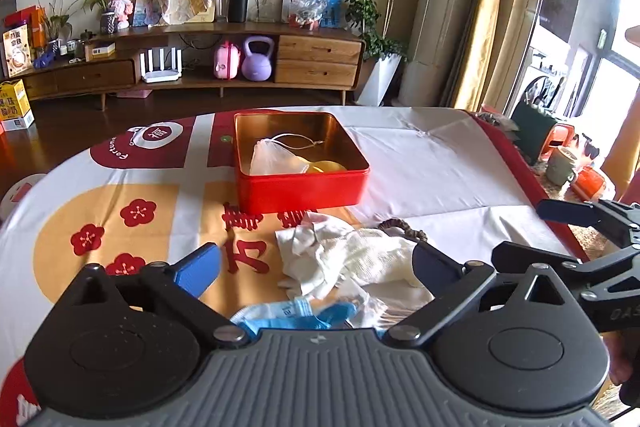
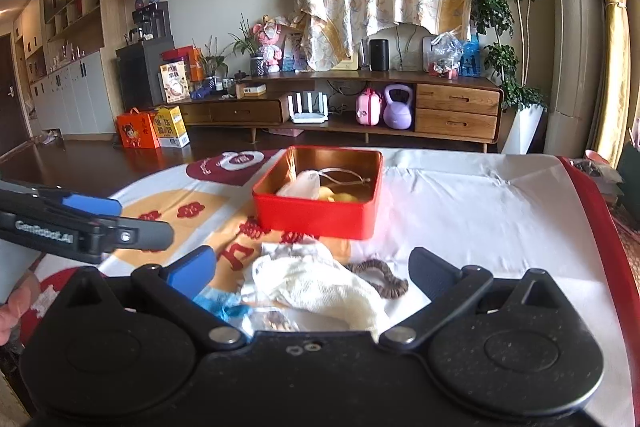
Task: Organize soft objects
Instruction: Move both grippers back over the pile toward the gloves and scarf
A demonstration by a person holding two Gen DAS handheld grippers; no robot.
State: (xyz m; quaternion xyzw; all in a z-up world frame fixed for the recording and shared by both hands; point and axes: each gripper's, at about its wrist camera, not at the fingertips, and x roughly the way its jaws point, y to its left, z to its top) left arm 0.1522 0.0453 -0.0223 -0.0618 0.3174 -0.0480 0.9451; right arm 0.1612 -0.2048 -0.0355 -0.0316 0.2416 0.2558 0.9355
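A red tin box (image 1: 304, 193) stands mid-table with a white mesh pouch (image 1: 272, 159) and something yellow (image 1: 329, 167) inside. Nearer lie a crumpled white cloth (image 1: 360, 259), a brown scrunchie (image 1: 404, 229) and a blue glove-like piece (image 1: 308, 313). My left gripper (image 1: 316, 265) is open above this pile, its pads touching nothing. My right gripper (image 2: 312, 267) is open too, over the white cloth (image 2: 320, 287) and scrunchie (image 2: 380, 279), with the tin (image 2: 316, 221) behind them. Each gripper shows at the edge of the other's view.
A printed red, white and orange tablecloth (image 1: 440, 167) covers the table; its red border (image 2: 592, 211) marks the right edge. Beyond the far edge are dark floor and a wooden TV cabinet (image 2: 456, 111). A person's fingers (image 2: 16, 303) show at the left.
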